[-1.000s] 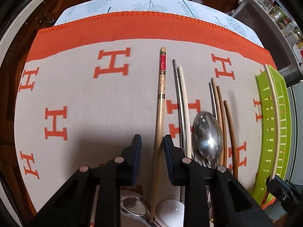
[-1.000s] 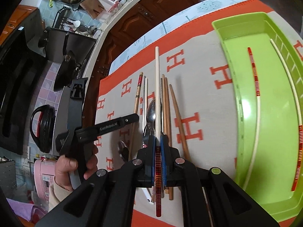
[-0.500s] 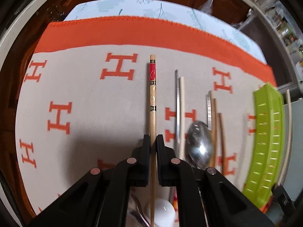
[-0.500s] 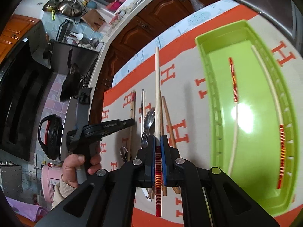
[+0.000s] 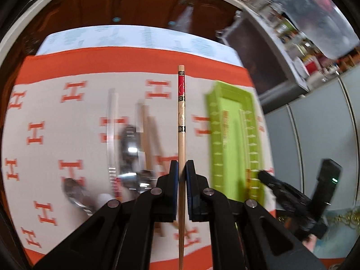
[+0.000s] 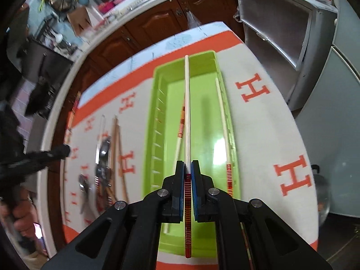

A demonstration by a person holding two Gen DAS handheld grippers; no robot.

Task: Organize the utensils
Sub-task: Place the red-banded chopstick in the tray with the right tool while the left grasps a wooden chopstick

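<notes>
My left gripper (image 5: 181, 167) is shut on a wooden chopstick with a red band (image 5: 181, 117), held up above the cloth. Left of it lie spoons (image 5: 128, 144), brown chopsticks (image 5: 147, 135) and a pale chopstick (image 5: 112, 121), all blurred. My right gripper (image 6: 187, 166) is shut on a white chopstick with a red striped end (image 6: 187, 112), held over the green tray (image 6: 155, 117). Two more white and red chopsticks (image 6: 222, 121) lie inside that tray. The green tray (image 5: 212, 135) also shows at the right of the left wrist view, with the right gripper's black body (image 5: 292, 193) beside it.
A beige cloth with orange H marks (image 6: 265, 123) covers the table. A person's hand (image 6: 20, 216) holds the left gripper at the left edge of the right wrist view. Brown cabinets (image 5: 135, 6) stand behind the table, grey cupboards (image 6: 276, 29) to the right.
My left gripper shut on the red-banded wooden chopstick and lifted it, swinging right toward the tray. My right gripper carried its white chopstick from over the utensil pile to over the tray.
</notes>
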